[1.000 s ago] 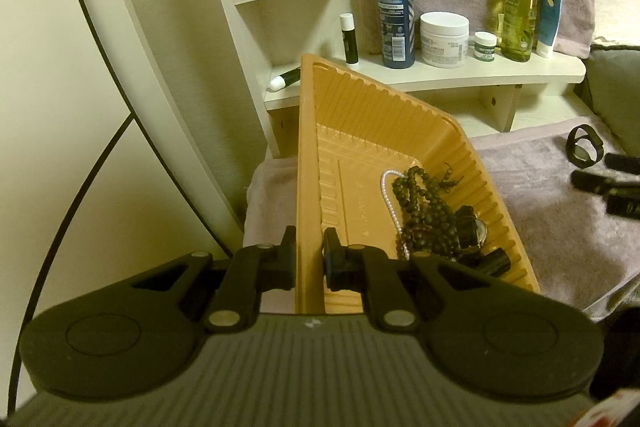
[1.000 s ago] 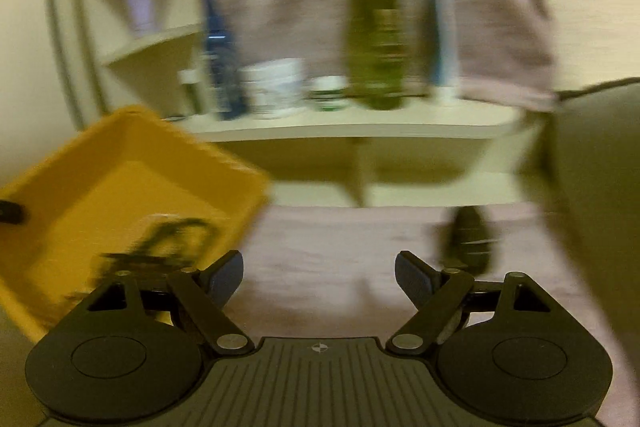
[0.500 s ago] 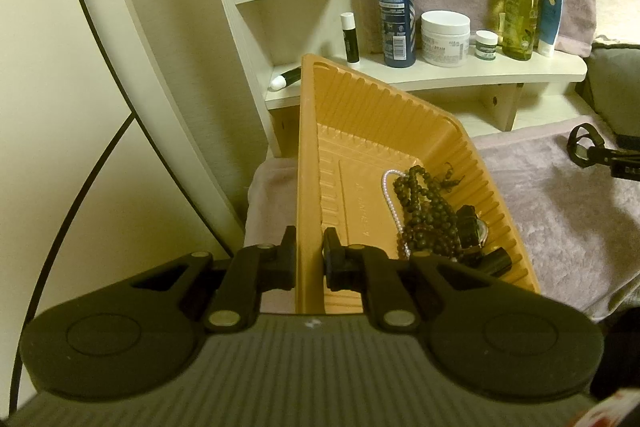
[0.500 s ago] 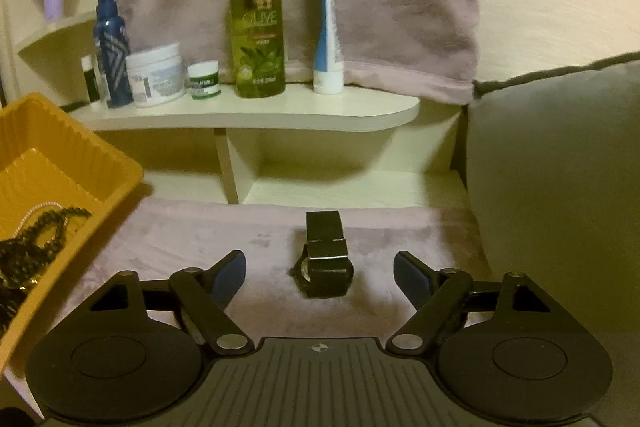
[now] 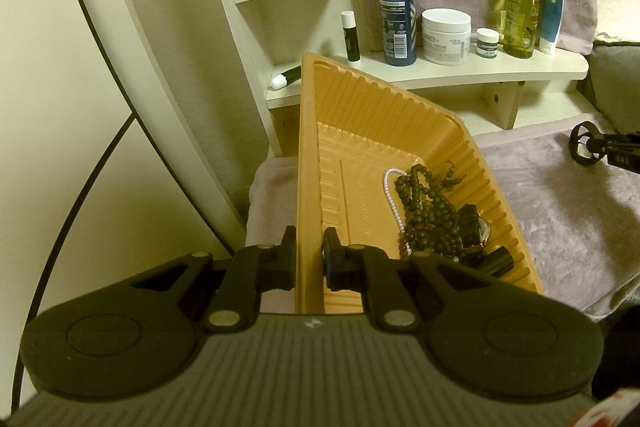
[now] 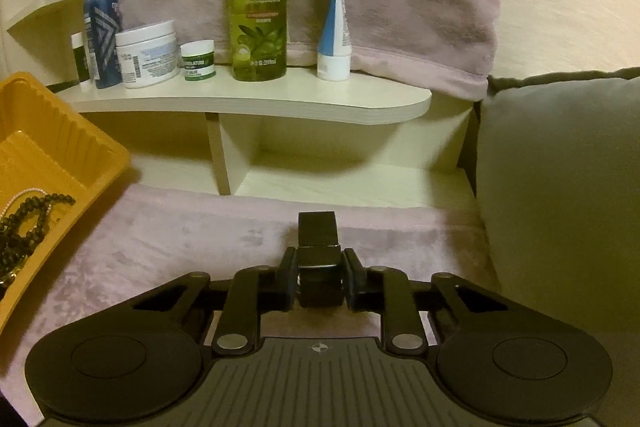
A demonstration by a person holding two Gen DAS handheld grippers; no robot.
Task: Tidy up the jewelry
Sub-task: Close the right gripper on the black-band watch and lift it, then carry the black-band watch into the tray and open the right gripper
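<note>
Right gripper (image 6: 320, 277) closing since earlier, watch (image 6: 319, 259) between; tray (image 5: 308, 187) (left-clamped) holds beads (image 5: 424, 211).

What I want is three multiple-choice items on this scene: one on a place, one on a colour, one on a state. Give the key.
1. Where is the black watch? A in the tray; B between the fingers of the right tool, over the pink cloth; C in the left tool.
2. The tray's colour? A blue; B white; C orange-yellow.
3. The left tool is: A shut on the tray's rim; B open, holding nothing; C shut on a ring.
Key: B, the closing jaws flank the watch; C, its ribbed walls show it; A, both fingers pinch the rim.
</note>
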